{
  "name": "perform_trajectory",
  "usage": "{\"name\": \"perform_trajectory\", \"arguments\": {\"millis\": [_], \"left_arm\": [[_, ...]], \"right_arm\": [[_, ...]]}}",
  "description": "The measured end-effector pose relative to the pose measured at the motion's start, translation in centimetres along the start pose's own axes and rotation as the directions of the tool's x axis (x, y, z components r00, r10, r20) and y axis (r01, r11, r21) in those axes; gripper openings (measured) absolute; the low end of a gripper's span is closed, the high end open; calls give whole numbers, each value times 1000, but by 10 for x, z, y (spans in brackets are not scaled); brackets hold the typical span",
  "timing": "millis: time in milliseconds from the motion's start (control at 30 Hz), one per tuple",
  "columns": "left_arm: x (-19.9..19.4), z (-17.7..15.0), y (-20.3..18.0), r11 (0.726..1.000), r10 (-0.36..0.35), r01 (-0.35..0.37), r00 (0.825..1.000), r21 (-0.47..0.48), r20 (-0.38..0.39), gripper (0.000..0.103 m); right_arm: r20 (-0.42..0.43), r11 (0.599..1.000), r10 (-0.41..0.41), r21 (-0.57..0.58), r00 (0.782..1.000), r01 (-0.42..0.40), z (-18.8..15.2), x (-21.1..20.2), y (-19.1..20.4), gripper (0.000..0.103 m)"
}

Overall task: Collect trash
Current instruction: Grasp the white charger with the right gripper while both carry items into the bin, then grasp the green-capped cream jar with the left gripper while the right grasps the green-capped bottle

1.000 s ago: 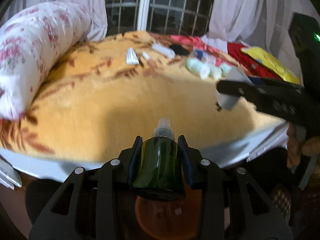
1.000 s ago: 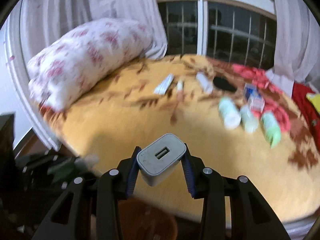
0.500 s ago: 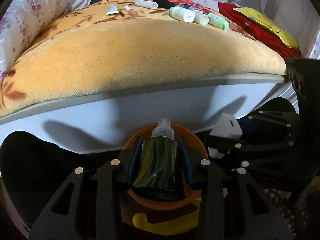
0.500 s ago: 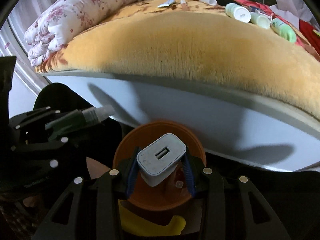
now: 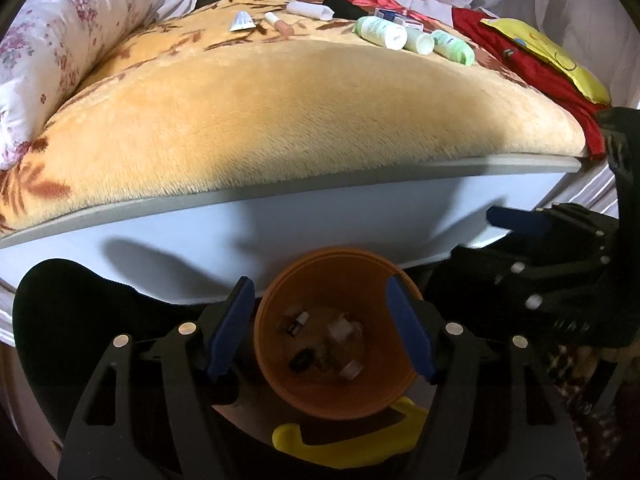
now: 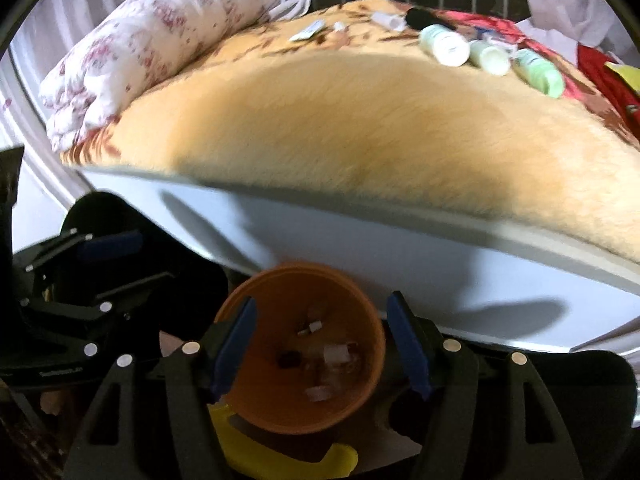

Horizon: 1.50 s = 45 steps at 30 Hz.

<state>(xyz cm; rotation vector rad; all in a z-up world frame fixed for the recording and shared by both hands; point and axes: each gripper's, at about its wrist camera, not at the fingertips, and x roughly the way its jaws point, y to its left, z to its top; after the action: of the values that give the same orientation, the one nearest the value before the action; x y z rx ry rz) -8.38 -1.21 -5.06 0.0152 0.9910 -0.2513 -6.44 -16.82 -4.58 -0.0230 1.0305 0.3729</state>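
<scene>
left wrist view: left gripper (image 5: 320, 330) spread wide, holding nothing, over orange bin (image 5: 280, 384) beside bed (image 5: 280, 120); small trash pieces (image 5: 324, 344) at bin bottom. more bottles (image 5: 416, 38) and tubes (image 5: 272, 20) lying far across blanket, not yet collected. right wrist view: right gripper (image 6: 318, 340) equally wide, nothing held, above same bin; partly done, bed items left, by the look of it.
</scene>
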Motion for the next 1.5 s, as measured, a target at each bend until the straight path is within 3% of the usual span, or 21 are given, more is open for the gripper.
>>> {"name": "perform_trajectory", "arguments": {"millis": [200,433,533,700,833,1000,1233,1300,1367,1400,1433,1500], "left_arm": [[-11,32,1,1000,-12,12,998,1,67,67],[-10,132,-24,1000,-13,7,976,27,216,72],[3,172,-37,1000,-15,10,970,24,243,72],[45,238,-56,1000,0,3,974,-16,228,72],[78,272,-67,998,-7,18,983,-62,183,72],[113,300,-76,991,7,12,990,-134,138,72],[153,322,-76,972,115,-92,989,-215,97,73],[163,323,-74,971,104,-81,990,-226,94,72],[167,324,-76,975,104,-82,990,-206,98,67],[168,325,-79,979,89,-69,991,-190,99,54],[169,326,-83,984,79,-62,992,-165,98,49],[172,329,-85,986,91,-77,991,-147,96,49]], "right_arm": [[95,999,-37,11,995,36,27,-22,-19,69],[260,989,-148,54,954,139,83,-53,-64,73],[308,982,-182,113,934,154,105,-61,-94,73],[345,973,-221,140,912,182,122,-66,-116,73],[365,968,-244,139,899,206,124,-68,-127,73],[368,966,-253,153,895,210,123,-64,-141,73],[371,962,-258,184,892,202,120,-66,-159,73],[367,961,-262,189,893,204,120,-65,-163,73],[360,960,-264,190,895,207,123,-63,-167,73],[357,958,-269,192,895,212,124,-62,-169,73],[353,956,-275,196,894,217,127,-62,-171,73],[349,955,-279,201,894,220,132,-61,-174,73]]}}
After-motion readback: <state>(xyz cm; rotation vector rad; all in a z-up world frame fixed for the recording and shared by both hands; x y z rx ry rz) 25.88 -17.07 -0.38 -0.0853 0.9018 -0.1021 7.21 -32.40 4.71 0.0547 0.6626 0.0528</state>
